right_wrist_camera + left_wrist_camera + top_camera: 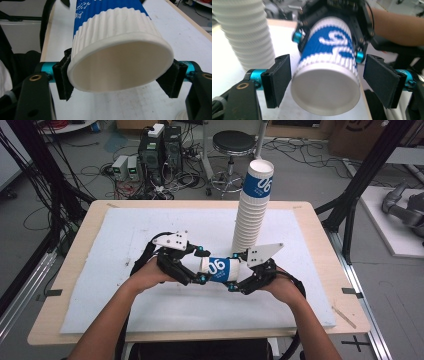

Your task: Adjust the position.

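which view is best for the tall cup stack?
High view: the whole cup stack shows, leaning, standing on the white mat, topped by a blue-banded cup. The left gripper view catches a blurred section of the stack at upper left. The right gripper view adds nothing on it.

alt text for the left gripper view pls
A blue-and-white ribbed paper cup lies sideways, closed base toward the camera, between the left tool's open black jaws. The right tool grips its far end; a tall stack of white cups stands at left.

High view: overhead from the person's side, facing forward and down on table (75, 285). Gripper views: close, facing each other along the cup (222, 269) (327, 75) (117, 57), shared by all.
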The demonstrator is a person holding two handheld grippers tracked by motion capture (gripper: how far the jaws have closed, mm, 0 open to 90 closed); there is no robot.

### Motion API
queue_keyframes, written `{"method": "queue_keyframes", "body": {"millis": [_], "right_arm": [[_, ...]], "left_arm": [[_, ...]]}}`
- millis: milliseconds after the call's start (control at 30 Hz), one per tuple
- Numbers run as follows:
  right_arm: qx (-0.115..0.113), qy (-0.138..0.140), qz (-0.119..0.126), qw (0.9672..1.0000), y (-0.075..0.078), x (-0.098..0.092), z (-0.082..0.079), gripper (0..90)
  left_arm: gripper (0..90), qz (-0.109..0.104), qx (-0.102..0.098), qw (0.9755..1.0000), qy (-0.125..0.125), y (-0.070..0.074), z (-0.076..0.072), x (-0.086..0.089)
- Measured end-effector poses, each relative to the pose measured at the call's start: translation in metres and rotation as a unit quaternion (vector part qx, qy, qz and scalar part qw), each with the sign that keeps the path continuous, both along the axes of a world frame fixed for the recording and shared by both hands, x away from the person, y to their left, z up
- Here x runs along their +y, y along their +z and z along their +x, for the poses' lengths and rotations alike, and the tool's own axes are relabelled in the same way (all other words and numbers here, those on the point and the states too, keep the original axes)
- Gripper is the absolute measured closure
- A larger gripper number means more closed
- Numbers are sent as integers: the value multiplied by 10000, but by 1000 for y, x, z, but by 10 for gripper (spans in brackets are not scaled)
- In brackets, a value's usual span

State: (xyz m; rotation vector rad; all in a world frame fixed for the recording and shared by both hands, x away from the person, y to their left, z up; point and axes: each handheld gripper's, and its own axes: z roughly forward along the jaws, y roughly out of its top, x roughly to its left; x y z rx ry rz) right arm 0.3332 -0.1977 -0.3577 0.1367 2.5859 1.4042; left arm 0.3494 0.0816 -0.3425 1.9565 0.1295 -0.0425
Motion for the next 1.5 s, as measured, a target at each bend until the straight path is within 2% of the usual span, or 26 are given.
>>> {"method": "queue_keyframes", "body": {"millis": [67, 100, 133, 233, 300, 333, 367, 400, 500, 567, 633, 700, 767, 900, 967, 1033, 1067, 1100, 1267, 1333, 1400, 1433, 1467, 1500], "right_arm": [[13, 147, 62, 9999, 3, 2, -2, 268], [13, 147, 62, 9999, 3, 2, -2, 268], [-17, 145, 19, 9999, 5, 3, -3, 268], [24, 155, -3, 9999, 4, 1, -3, 266], [70, 141, 38, 9999, 4, 1, -3, 228], [171, 77, 142, 9997, 3, 1, -2, 214], [171, 77, 142, 9997, 3, 1, -2, 214], [201, 56, 238, 9995, 3, 0, -2, 210], [326, -49, 346, 9989, 3, -6, 0, 209], [420, -131, 624, 9971, 3, -10, 2, 201], [458, -103, 953, 9943, 5, -10, 2, 189], [541, -37, 1129, 9921, 6, -9, 2, 189], [519, 52, 1212, 9913, 6, -8, 1, 189], [526, 197, 1075, 9926, 6, -7, 0, 266], [532, 211, 993, 9934, 6, -8, 0, 274], [512, 206, 860, 9948, 8, -9, 0, 277], [453, 187, 772, 9958, 9, -9, 0, 277], [434, 194, 710, 9963, 10, -9, 0, 277], [370, 161, 504, 9979, 9, -8, 0, 277], [353, 200, 482, 9980, 9, -6, 0, 277], [372, 189, 459, 9981, 9, -6, -1, 257], [431, 190, 513, 9976, 9, -6, -1, 227], [510, 156, 664, 9964, 9, -6, 0, 210], [664, 119, 898, 9937, 9, -8, 0, 196]], "left_arm": [[238, 183, -18, 9998, -59, -5, 0, -5], [238, 196, -8, 9997, -160, -6, 0, -7], [293, 156, -29, 9996, -237, -8, -1, -8], [300, 55, 2, 9996, -276, -11, 0, -9], [301, -41, 8, 9996, -278, -12, 1, -8], [301, -246, 39, 9993, -272, -13, 2, -5], [303, -246, 39, 9993, -272, -13, 2, -5], [303, -394, 57, 9989, -261, -14, 2, -2], [308, -999, 137, 9948, -150, -14, 4, 9], [307, -1173, 165, 9929, -138, -15, 3, 13], [307, -1205, 199, 9924, -150, -16, 3, 12], [306, -1194, 218, 9924, -200, -17, 3, 10], [306, -1141, 221, 9929, -249, -18, 2, 8], [312, -867, 218, 9956, -278, -20, 1, 6], [303, -702, 147, 9973, -148, -18, -3, 4], [237, -429, -30, 9990, 90, -13, -7, 1], [200, -370, -75, 9992, 141, -11, -8, 1], [199, -337, -121, 9993, 140, -10, -9, 1], [206, -280, -187, 9994, 74, -6, -8, -1], [282, -214, -207, 9996, -17, -8, -8, -2], [291, -228, -180, 9995, -85, -9, -7, -3], [292, -264, -174, 9994, -121, -10, -6, -2], [294, -375, -113, 9991, -130, -11, -6, -2], [294, -416, -72, 9991, -80, -12, -5, -1]]}}
